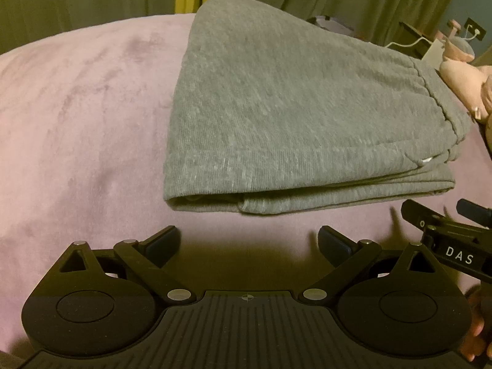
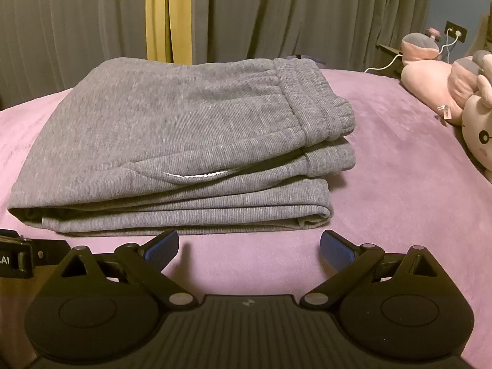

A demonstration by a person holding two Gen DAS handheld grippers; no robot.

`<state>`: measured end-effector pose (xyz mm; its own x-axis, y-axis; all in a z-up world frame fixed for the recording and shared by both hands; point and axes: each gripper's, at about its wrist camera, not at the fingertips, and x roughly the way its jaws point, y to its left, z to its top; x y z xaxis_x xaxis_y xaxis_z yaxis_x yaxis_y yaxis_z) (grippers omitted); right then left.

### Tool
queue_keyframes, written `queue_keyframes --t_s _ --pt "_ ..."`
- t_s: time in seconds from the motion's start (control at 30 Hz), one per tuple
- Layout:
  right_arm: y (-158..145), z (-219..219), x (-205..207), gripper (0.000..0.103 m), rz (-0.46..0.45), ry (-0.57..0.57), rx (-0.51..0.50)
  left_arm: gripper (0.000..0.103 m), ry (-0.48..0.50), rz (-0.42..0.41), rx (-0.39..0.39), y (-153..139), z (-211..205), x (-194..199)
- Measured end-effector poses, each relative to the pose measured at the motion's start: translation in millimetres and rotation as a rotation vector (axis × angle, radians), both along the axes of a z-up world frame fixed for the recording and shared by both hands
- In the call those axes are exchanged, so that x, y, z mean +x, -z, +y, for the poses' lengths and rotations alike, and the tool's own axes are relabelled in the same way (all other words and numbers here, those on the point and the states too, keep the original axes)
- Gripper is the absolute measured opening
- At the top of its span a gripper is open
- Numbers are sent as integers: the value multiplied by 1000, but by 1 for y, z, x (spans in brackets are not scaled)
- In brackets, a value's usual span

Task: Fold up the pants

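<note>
At the bottom of each wrist view, the left hand-held gripper [image 1: 248, 243] and the right hand-held gripper [image 2: 249, 246] are seen with jaws spread wide and nothing held, just short of the cloth. Beyond them, the folded grey knit pants [image 2: 184, 141] are stacked in layers at frame centre on the pink plush bed [image 2: 399, 169]. Pink stuffed toys [image 2: 455, 92] are seen at the right edge, with grey-green curtains [image 2: 276, 12] across the top.

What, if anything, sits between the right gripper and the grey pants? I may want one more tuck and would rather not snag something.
Nothing visible does. The right gripper is open, with only bare purple blanket between its fingertips and the folded pants. The plush toys lie off to the right, apart from the pants.
</note>
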<state>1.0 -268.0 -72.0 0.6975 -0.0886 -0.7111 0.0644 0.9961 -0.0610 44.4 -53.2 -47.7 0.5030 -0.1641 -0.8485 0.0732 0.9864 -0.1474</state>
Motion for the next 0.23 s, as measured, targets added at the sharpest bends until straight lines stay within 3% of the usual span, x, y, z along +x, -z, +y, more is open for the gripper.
queue_keyframes --t_s 0.23 --pt "1 -1 0 99 5 5 1 101 9 -16 -14 -1 0 -1"
